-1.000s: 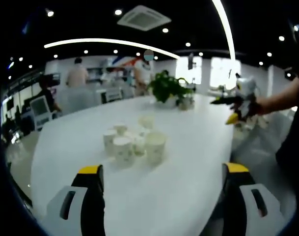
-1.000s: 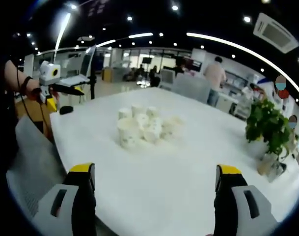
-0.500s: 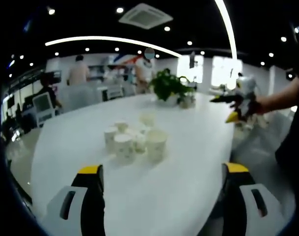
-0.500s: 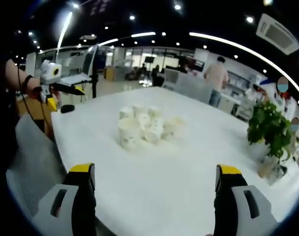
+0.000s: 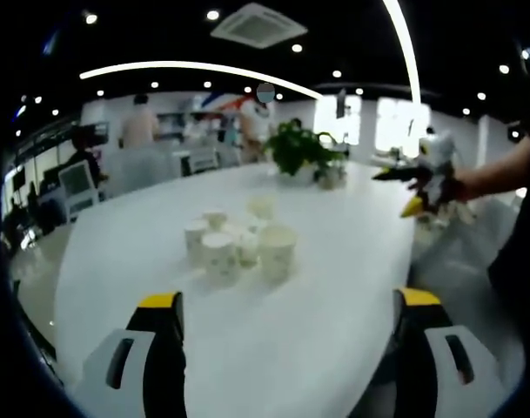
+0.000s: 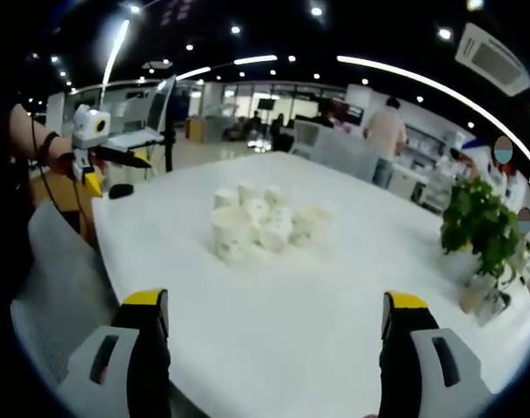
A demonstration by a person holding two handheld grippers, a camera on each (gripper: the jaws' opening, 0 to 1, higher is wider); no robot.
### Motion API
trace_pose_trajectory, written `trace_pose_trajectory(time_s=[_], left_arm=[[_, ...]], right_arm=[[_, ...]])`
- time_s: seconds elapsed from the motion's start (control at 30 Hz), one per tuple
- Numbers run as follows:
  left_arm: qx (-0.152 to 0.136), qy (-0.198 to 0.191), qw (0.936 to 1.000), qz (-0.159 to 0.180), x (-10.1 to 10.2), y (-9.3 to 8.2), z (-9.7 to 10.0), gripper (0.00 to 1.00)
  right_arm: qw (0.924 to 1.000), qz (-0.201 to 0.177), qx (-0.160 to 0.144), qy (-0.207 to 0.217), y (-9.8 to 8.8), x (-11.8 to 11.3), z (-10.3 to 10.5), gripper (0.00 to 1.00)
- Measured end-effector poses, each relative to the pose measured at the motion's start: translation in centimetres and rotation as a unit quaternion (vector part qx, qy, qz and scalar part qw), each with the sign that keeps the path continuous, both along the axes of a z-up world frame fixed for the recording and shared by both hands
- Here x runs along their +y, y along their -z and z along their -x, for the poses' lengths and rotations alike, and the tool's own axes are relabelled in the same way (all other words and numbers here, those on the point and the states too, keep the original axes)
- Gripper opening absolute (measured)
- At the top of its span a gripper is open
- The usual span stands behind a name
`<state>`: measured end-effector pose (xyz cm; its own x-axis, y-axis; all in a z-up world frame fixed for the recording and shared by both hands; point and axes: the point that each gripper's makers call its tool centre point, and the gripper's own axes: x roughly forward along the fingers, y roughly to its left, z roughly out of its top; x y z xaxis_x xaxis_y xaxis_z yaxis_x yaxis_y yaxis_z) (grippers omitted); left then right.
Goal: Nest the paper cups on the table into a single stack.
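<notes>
Paper cups (image 5: 238, 244), small, white and loose, cluster mid-frame on the white tabletop (image 5: 334, 287), none nested yet. Left hand-held gripper (image 5: 291, 348) and right hand-held gripper (image 6: 278, 348) both stand wide open and empty, well short of them.

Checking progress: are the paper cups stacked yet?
Not stacked: the white paper cups stand separately, clustered upright on the white table.

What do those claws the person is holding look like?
Each claw has two wide dark jaws with yellow tips and pale grey casings with a slot. The left claw and right claw look alike. Seen from the side, the right claw has a white body, with black and yellow at the jaws. A dark band sits on the wrist behind the left claw.
</notes>
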<state>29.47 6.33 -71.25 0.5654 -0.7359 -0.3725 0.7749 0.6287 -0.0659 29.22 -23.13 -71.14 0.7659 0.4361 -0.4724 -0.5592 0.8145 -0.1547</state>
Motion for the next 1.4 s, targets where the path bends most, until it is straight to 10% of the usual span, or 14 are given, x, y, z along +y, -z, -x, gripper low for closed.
trace_pose_trajectory(time_s=[1.4], left_arm=[[0.014, -0.007, 0.9998, -0.008, 0.27, 0.82, 0.5, 0.99]], right_arm=[[1.0, 0.002, 0.006, -0.004, 0.18, 0.34, 0.41, 1.0]])
